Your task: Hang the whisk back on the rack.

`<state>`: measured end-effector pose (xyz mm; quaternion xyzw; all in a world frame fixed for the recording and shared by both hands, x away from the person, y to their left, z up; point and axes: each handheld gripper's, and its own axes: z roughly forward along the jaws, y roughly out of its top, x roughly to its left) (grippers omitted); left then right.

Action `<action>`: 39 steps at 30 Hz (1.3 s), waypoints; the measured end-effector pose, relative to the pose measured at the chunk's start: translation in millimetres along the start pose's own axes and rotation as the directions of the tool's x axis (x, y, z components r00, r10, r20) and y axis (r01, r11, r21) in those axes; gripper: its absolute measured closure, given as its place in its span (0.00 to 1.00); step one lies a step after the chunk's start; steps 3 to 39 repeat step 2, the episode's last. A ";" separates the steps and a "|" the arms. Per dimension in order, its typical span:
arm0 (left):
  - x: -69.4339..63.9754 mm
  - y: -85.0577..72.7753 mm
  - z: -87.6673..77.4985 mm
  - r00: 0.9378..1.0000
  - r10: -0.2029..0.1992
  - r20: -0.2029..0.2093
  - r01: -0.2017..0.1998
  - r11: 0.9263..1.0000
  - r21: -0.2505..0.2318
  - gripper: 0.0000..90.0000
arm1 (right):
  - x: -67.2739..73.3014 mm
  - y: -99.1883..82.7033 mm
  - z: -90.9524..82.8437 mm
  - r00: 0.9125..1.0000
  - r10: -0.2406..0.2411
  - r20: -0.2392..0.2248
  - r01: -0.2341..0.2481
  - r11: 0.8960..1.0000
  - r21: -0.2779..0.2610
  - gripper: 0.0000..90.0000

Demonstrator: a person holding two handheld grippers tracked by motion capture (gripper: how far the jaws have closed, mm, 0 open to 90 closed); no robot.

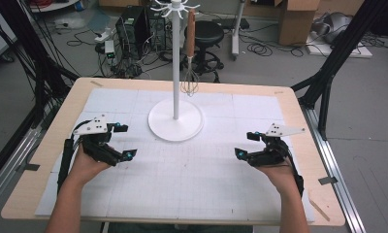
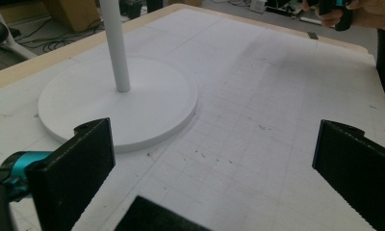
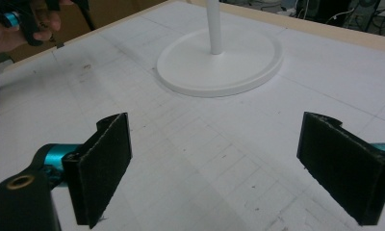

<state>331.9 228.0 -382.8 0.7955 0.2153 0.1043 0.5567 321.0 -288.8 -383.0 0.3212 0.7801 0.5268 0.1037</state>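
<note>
Both my grippers, left and right, gape wide, empty, near the tabletop's front edge. Whisk on stand: light, springy wires; grip the stiff wooden handle.

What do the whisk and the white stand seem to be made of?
Whisk: handle looks like wood, brown and matte; the loops look like thin metal wire, grey. Stand: smooth, uniformly white, slightly glossy base and pole, so painted metal or plastic; the look leaves it open.

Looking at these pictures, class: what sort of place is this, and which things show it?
Probably a lab or workshop for recording tabletop tasks: a gridded white mat covers the table, computer towers and loose cables sit on the floor, black frame struts flank it.
</note>
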 end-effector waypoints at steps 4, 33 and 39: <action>0.6 -0.1 0.1 1.000 0.002 0.003 -0.002 1.000 0.001 0.02 | -0.1 0.0 0.2 1.000 -0.006 0.003 0.006 1.000 0.000 0.12; 0.6 -0.1 0.1 1.000 0.002 0.003 -0.002 1.000 0.001 0.02 | -0.1 0.0 0.2 1.000 -0.006 0.003 0.006 1.000 0.000 0.12; 0.6 -0.1 0.1 1.000 0.002 0.003 -0.002 1.000 0.001 0.02 | -0.1 0.0 0.2 1.000 -0.006 0.003 0.006 1.000 0.000 0.12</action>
